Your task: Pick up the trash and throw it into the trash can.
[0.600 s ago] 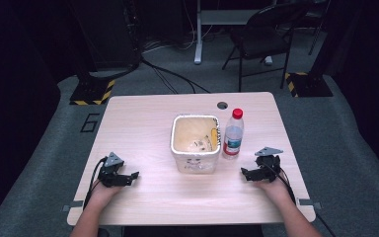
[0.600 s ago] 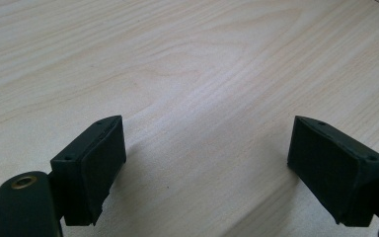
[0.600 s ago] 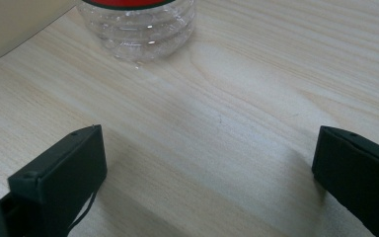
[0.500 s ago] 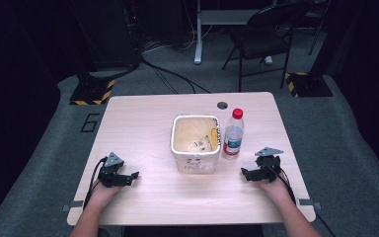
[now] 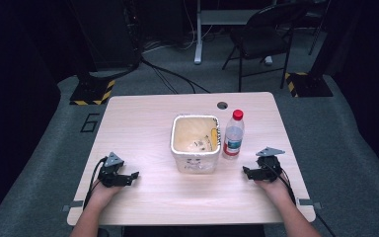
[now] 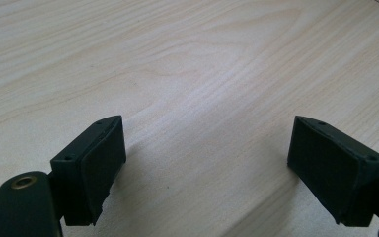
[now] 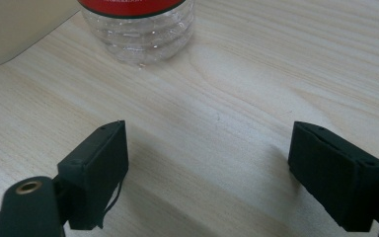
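Counter [image 5: 143,123] of pale wood, two hand-held grippers resting low on it, one at each near corner.

Right gripper [image 7: 209,168]: jaws spread wide, nothing between them but bare wood. Bottle [image 7: 138,29] stands just ahead of these jaws and off toward their left pad; clear ribbed base and the lower edge of a red label show in the right gripper view. Well apart from the pads, no contact. From the high view the bottle [image 5: 234,134] is upright, red cap on top, long axis vertical, standing just beside the white tub [image 5: 195,143] on the side of the right gripper [image 5: 246,172].

Left gripper [image 6: 207,168]: jaws likewise wide apart and empty, only wood grain ahead. In the high view the left gripper [image 5: 134,176] sits well apart from the tub, with the tub between it and the bottle.

Judgement: right hand is clearly the nearer one for the bottle. Since the bottle stands upright, a side-on approach would fit, jaws going forward and a little left to straddle the body. Tub wall sits close on that side; the left pad has little room there.
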Demonstrator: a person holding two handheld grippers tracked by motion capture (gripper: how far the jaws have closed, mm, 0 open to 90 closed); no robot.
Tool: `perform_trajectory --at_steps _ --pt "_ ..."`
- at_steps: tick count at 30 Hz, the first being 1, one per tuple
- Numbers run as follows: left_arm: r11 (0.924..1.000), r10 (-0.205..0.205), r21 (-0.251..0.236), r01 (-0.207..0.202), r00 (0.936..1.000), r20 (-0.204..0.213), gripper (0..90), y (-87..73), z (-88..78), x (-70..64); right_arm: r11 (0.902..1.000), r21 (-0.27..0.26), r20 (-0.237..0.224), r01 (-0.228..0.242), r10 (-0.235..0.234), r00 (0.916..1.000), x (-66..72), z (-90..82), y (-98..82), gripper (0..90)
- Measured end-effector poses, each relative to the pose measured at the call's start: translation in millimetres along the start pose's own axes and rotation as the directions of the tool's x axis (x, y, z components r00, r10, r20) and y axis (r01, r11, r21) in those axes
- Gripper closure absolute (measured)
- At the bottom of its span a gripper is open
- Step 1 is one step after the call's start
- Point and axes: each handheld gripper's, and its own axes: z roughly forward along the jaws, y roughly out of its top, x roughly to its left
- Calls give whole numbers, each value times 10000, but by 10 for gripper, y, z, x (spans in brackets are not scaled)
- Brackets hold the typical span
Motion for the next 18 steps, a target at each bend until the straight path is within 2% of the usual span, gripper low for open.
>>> perform_trajectory --at_steps 10,12,16,18 --pt "10000 2 2 -2 10000 1 146 0 0 0 9997 237 -120 50 -48 9999 2 -38 31 253" --pt "10000 0 -1 0 10000 -3 146 0 0 0 9998 135 -180 135 -133 9998 9 -65 44 256" --pt "10000 8 1 -8 10000 15 146 0 0 1 9999 -152 -281 -68 64 9996 38 -128 98 257" --pt "10000 8 6 -8 10000 10 146 0 -1 1 9998 -178 -271 39 -44 9996 39 -136 118 256"
